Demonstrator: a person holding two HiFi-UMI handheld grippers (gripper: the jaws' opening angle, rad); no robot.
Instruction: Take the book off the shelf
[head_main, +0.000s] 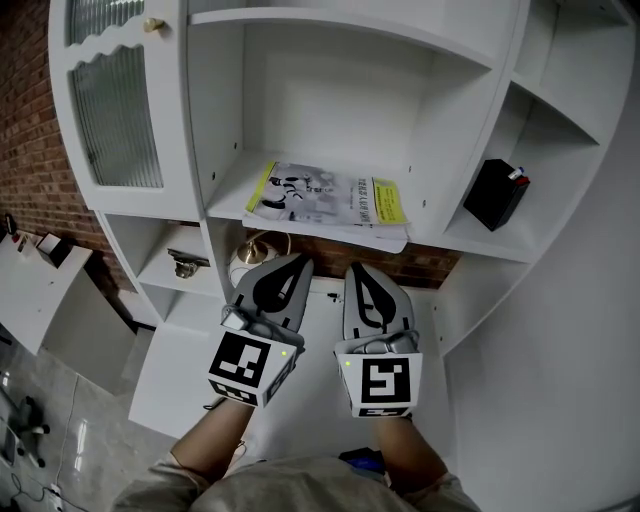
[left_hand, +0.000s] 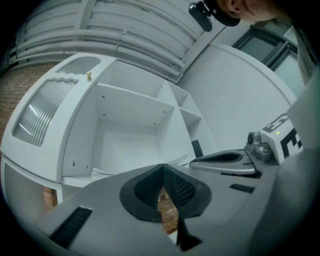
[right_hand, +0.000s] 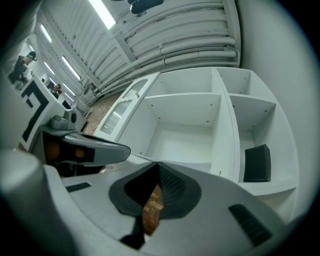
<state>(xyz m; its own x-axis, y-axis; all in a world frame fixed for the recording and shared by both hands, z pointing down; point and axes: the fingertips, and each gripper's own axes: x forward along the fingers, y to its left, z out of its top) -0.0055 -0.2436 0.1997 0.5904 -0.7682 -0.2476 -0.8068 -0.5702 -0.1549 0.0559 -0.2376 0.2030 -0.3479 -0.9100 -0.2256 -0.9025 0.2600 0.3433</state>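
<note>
Your left gripper (head_main: 298, 263) has its 2 fingers pressed together with nothing between them. In the left gripper view, only a sliver of brick shows through the gap under the closed tips. Your right gripper (head_main: 358, 270) is the same: fingers together and empty, with the dark pads meeting at a point in its own view. The 2 grippers sit side by side, close but not touching, and both are aimed at the white cabinet (head_main: 450, 120) in front of you.

The book (head_main: 325, 203) lies flat on the middle shelf (head_main: 232, 188), cover up. It is white with a yellow-green band along each short side. Its near edge sits at the front of the shelf. In the head view, your 2 gripper tips show just below that edge. Neither gripper touches the book.

In the compartment to the right of the book stands a black box (head_main: 497, 193), well apart from the book. To the left is a closed ribbed glass door (head_main: 115, 115) with a small gold knob (head_main: 153, 25). Below the book's shelf, just beyond your left gripper, a round brass-coloured object (head_main: 258, 248) is partly hidden, and you cannot tell what it is. A brick wall (head_main: 25, 130) runs along the far left of the head view.
</note>
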